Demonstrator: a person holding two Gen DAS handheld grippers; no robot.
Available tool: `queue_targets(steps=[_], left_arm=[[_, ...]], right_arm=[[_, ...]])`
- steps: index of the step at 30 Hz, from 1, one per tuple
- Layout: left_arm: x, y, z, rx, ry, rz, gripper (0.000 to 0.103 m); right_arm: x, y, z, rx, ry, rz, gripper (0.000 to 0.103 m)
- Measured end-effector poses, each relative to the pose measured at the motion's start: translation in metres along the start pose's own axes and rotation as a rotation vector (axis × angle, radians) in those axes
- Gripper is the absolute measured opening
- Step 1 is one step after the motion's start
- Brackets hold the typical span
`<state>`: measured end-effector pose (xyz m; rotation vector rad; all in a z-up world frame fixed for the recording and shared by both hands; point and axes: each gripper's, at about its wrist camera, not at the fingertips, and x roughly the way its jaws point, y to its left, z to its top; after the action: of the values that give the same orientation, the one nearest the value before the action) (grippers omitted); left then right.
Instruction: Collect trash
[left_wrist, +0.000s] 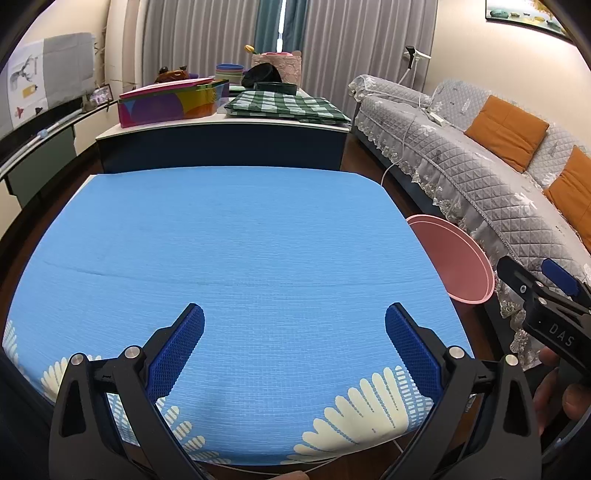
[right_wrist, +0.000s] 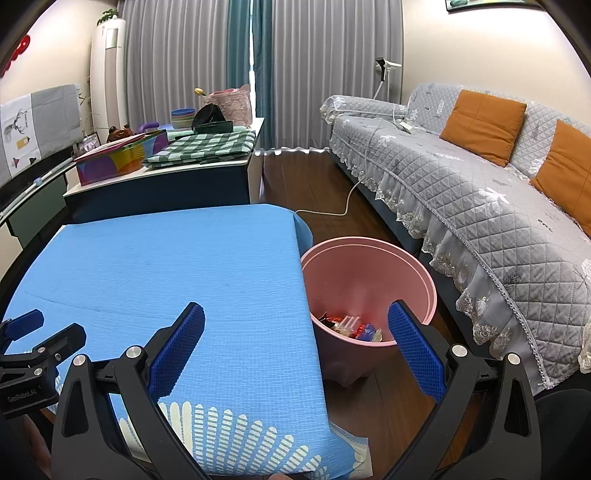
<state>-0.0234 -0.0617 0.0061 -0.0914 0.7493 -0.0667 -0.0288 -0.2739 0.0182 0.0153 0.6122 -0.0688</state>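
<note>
A pink bin (right_wrist: 369, 273) stands on the floor at the right edge of the table with the blue cloth (right_wrist: 166, 273). Several crumpled wrappers (right_wrist: 351, 326) lie in its bottom. My right gripper (right_wrist: 295, 317) is open and empty, held over the table's right edge and the bin. My left gripper (left_wrist: 294, 317) is open and empty above the near part of the blue cloth (left_wrist: 240, 240). The bin's rim (left_wrist: 458, 254) shows at the right of the left wrist view, with the right gripper (left_wrist: 535, 284) beside it. No trash shows on the cloth.
A grey quilted sofa (right_wrist: 461, 192) with orange cushions runs along the right. A low cabinet (right_wrist: 166, 184) behind the table holds a colourful box, a green checked cloth and bowls. A white cable (right_wrist: 343, 206) lies on the wooden floor.
</note>
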Motion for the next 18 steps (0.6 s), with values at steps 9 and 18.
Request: queue_targets(steps=[9,18], left_arm=[[0.0017,-0.0013,0.0002,-0.01,-0.001,-0.005,0.095],[0.0035,-0.0007,0.0002,-0.014,0.01,-0.004,0.095]], right_arm=[[0.0003,-0.0004,0.0,0.001,0.0,-0.001,0.098],[-0.0004,-0.0001,0.0003,0.001,-0.001,-0.002,0.098]])
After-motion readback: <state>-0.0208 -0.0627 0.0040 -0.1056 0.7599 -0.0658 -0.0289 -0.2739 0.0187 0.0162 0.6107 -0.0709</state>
